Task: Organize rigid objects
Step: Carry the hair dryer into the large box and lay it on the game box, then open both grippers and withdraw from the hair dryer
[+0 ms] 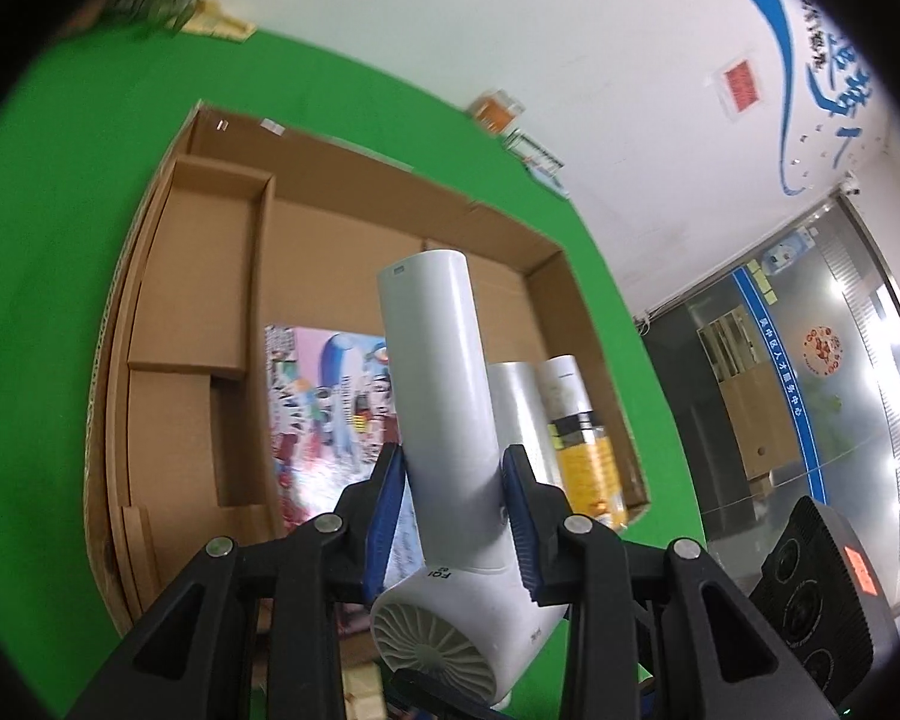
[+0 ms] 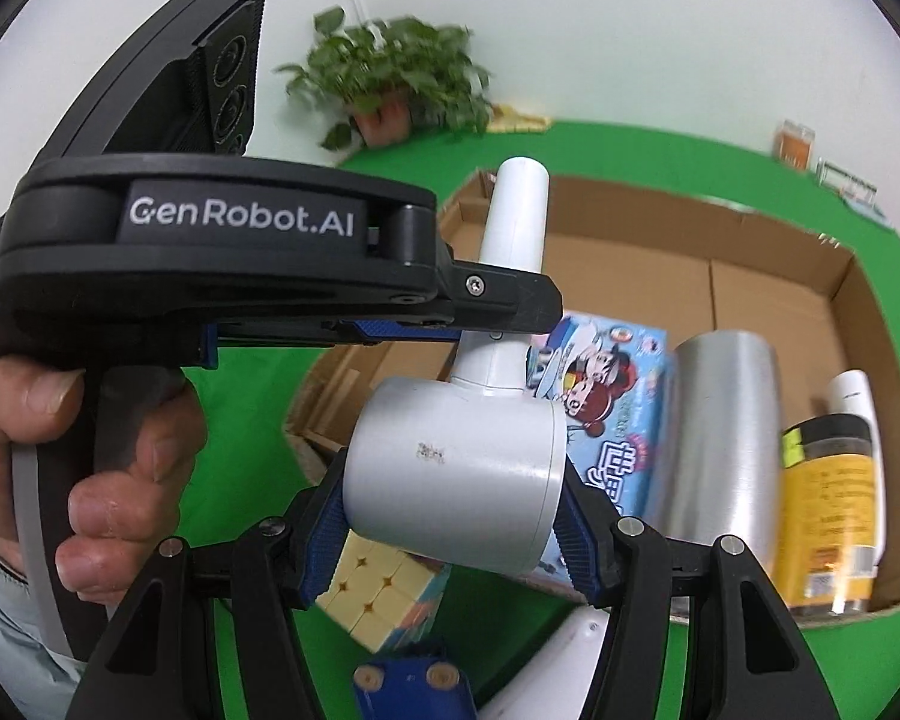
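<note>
A white hair dryer (image 1: 438,360) hangs above an open cardboard box (image 1: 330,222), held by both grippers. My left gripper (image 1: 453,516) is shut on its handle, blue pads pressing either side just above the barrel. The right wrist view shows my right gripper (image 2: 450,540) shut on the dryer's round barrel (image 2: 456,468), with the left gripper (image 2: 504,324) coming in from the left on the handle, carried by a person's hand (image 2: 120,480). The box (image 2: 750,300) holds a colourful flat carton (image 2: 618,420), a silver cylinder (image 2: 714,432), a yellow bottle (image 2: 828,498) and a white bottle (image 2: 852,390).
On the green table (image 2: 240,420) below the right gripper lie a pastel puzzle cube (image 2: 384,594), a blue item (image 2: 414,684) and a white object (image 2: 558,660). A potted plant (image 2: 390,78) stands at the back. Cardboard dividers (image 1: 210,276) fill the box's left side.
</note>
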A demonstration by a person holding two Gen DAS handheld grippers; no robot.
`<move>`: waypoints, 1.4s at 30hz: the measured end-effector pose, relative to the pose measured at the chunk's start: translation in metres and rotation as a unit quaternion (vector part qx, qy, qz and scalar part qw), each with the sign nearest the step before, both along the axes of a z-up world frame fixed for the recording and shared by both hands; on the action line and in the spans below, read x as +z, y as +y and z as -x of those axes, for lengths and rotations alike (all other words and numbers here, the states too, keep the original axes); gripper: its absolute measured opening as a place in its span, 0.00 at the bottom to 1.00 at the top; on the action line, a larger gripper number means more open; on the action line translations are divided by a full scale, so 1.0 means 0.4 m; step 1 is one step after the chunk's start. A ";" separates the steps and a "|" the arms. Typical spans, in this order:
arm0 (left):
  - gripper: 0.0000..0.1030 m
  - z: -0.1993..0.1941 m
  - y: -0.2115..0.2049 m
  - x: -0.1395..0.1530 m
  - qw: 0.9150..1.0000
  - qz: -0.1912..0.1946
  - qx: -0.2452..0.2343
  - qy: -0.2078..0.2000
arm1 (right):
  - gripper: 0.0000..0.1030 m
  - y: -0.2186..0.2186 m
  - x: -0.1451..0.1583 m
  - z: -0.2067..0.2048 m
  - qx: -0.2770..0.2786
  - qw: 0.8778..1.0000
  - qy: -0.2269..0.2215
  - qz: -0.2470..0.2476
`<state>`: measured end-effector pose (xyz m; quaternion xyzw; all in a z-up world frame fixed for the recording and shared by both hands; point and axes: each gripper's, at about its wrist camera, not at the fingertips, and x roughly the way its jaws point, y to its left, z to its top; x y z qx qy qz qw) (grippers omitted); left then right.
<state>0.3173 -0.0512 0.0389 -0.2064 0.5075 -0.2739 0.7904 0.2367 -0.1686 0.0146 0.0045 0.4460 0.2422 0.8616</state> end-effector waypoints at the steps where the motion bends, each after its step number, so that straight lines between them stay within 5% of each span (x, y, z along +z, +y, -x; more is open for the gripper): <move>1: 0.31 -0.010 0.003 -0.016 1.000 -0.001 0.000 0.008 | 0.56 0.004 -0.012 -0.010 0.000 1.000 0.004 0.002; 10: 0.32 -0.043 -0.009 -0.125 0.997 -0.042 0.004 0.068 | 0.55 0.009 -0.146 -0.058 -0.014 0.998 0.068 0.005; 18: 0.26 -0.039 -0.008 -0.120 0.995 -0.068 -0.001 0.076 | 0.62 -0.009 -0.137 -0.052 0.032 0.995 0.083 -0.046; 22: 0.26 -0.033 -0.006 -0.116 0.994 -0.075 0.002 0.081 | 0.43 -0.012 -0.149 -0.047 0.025 0.996 0.082 -0.028; 28: 0.28 0.009 0.005 -0.107 0.992 -0.090 0.025 0.082 | 0.40 -0.029 -0.150 -0.044 0.028 0.995 0.087 -0.040; 30: 0.29 0.024 -0.002 -0.098 0.992 -0.099 0.031 0.074 | 0.45 -0.038 -0.129 -0.021 0.018 0.997 0.068 -0.033; 32: 0.30 0.037 -0.002 -0.092 0.991 -0.108 0.033 0.066 | 0.67 -0.070 -0.092 0.011 0.007 0.999 0.032 -0.029; 34: 0.31 0.054 0.000 -0.073 0.991 -0.118 0.033 0.046 | 0.97 -0.121 -0.047 0.084 -0.008 0.999 -0.036 -0.036; 37: 0.34 0.099 0.000 -0.007 0.986 -0.154 0.057 -0.025 | 0.99 -0.187 -0.027 0.166 -0.018 0.994 -0.092 -0.048; 39: 0.42 0.164 0.009 0.062 0.973 -0.172 0.105 -0.113 | 0.99 -0.230 -0.048 0.224 -0.023 0.995 -0.088 -0.047; 41: 0.85 0.259 0.013 0.122 0.946 -0.191 0.165 -0.202 | 0.99 -0.259 -0.093 0.243 -0.036 0.997 -0.058 -0.044; 42: 0.91 0.297 0.013 0.136 0.936 -0.192 0.184 -0.233 | 0.99 -0.270 -0.115 0.250 -0.046 0.997 -0.037 -0.044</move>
